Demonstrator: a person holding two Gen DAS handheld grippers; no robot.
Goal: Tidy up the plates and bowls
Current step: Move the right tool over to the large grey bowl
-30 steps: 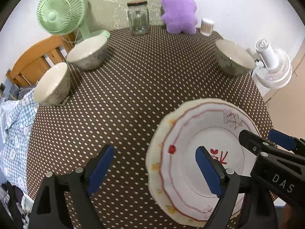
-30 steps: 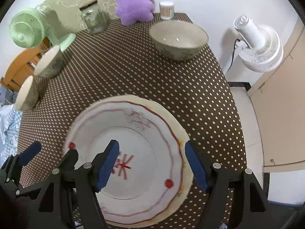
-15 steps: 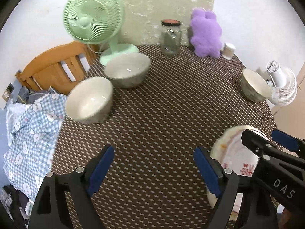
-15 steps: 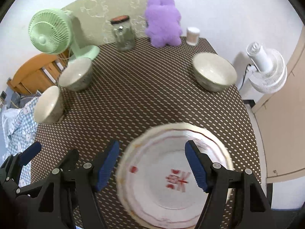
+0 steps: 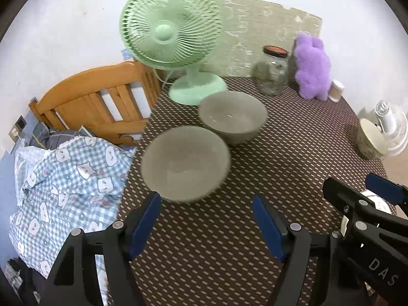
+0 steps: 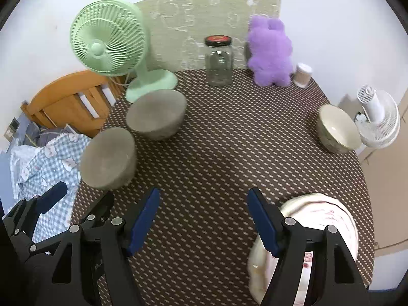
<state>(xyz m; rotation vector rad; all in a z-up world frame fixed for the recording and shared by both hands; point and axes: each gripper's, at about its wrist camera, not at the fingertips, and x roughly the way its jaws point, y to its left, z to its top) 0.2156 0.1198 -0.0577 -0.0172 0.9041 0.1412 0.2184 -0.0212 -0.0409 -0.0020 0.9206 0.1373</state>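
Both grippers moved off plate (image 6: pixel 329 219); left view (image 5: pixel 206 219) hides it.

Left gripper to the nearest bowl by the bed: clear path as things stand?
Probably yes. The left gripper is empty, its jaws apart though just closing a little, and the nearest bowl sits right ahead with only bare tablecloth between. The second bowl stands behind it, out of the way.
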